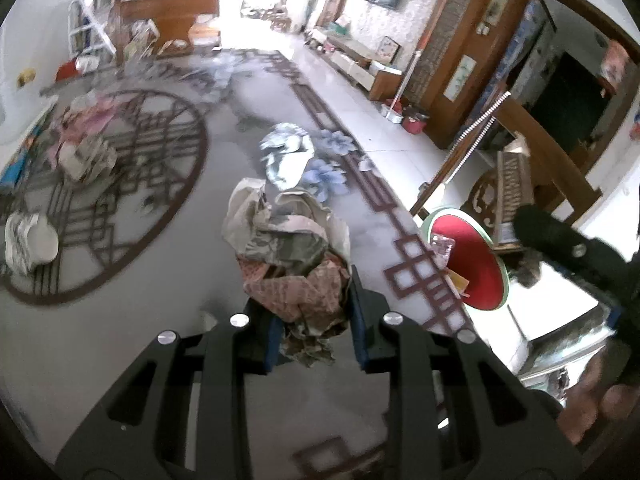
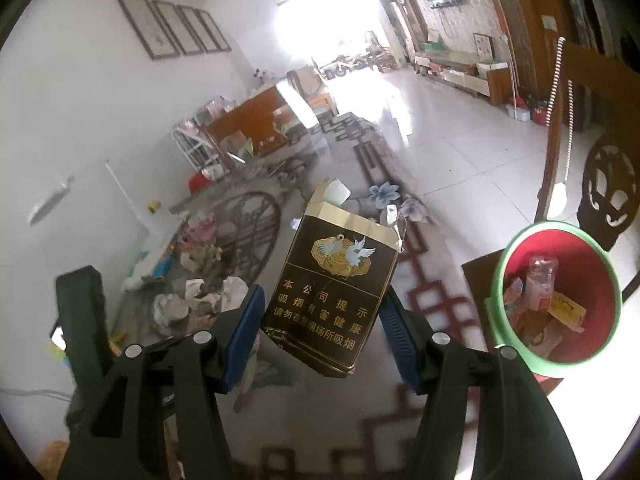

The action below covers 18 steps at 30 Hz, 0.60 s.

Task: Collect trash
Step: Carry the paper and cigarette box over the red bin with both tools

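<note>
— Because both claws carry something, I keep them high over the glass table (image 1: pixel 120 340) and do not let go. My left gripper (image 1: pixel 316 320) is pressed together on a crumpled paper wad (image 1: pixel 288 256); the wad stands up from the pads in the centre of the left wrist view.

— And the right one?

— My right gripper (image 2: pixel 320 320) pinches an empty cigarette pack (image 2: pixel 332 288) by its two narrow sides, low on the pack. I think the grip is there so the torn top stays free and the pack cannot fold. It fills the middle of the right wrist view.

— Where must the things go?

— Into the red bin with the green rim (image 2: pixel 496 280), at the right edge of the right wrist view and at centre right of the left one. Wrappers already lie in it. It seems to stand on a dark wooden stool (image 2: pixel 480 272) beside the table, I judge so that the hands reach it easily.

— Is the table finished?

— No. More crumpled papers (image 2: pixel 216 296) lie at the left of the right wrist view, and a further pile (image 1: pixel 84 148) at the left of the other. I would empty both claws over the bin first. The wad is loose and may shed pieces before that.
</note>
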Motion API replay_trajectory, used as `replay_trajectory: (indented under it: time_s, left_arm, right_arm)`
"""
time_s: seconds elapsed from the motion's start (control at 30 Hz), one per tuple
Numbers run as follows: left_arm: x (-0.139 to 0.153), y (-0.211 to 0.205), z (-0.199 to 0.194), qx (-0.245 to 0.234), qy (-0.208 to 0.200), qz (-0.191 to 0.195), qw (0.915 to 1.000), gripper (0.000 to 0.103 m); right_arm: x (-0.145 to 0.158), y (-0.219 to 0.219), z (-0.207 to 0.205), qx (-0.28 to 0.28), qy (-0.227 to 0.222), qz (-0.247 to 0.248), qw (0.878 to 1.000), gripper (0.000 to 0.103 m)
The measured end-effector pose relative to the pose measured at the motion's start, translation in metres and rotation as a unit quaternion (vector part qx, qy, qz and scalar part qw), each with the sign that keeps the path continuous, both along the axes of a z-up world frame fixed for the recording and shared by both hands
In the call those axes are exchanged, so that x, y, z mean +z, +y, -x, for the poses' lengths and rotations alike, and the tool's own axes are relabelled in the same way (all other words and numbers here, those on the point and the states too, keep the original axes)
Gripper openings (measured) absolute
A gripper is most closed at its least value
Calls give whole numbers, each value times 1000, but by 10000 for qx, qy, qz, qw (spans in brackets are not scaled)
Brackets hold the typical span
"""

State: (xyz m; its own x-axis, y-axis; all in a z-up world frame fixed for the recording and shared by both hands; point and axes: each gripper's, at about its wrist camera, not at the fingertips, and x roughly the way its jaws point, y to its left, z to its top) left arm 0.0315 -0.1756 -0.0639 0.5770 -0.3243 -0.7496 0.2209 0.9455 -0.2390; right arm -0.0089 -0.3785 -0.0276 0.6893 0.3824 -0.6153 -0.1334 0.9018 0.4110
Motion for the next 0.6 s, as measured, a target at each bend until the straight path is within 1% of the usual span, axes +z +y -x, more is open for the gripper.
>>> replay_trajectory:
  time_s: [0.1,0.17,0.23,0.3,0.47,0.5,0.6]
  left_arm:
    - [8,-18,0,-164,-216,-176,9995,27]
    - [13,-27,1,-249,-357,-266,9987,27]
    - [17,-37,2,-328,-493,-349,9976,27]
    - [19,-42,2,-363,-544,-362,9972,27]
    - [14,-60,-6,-463,-477,-277,9974,27]
    - [12,-64,-8,-500,-420,-218,9976,27]
    - [5,-89,-21,-713,-160,162,9972,27]
  right_arm:
    - [11,-25,9,-296,-192,272,9990,58]
    - [13,-44,12,-543,-253,397,9974,58]
    - [9,-59,11,-727,-230,446,9961,58]
    - [2,-75,11,-914,-157,433,9947,58]
    - [-20,-108,13,-1241,52,521,9909,58]
    - [-22,-112,13,-1276,83,541,9903,58]
    - [-32,-127,15,-1423,193,630,9876,58]
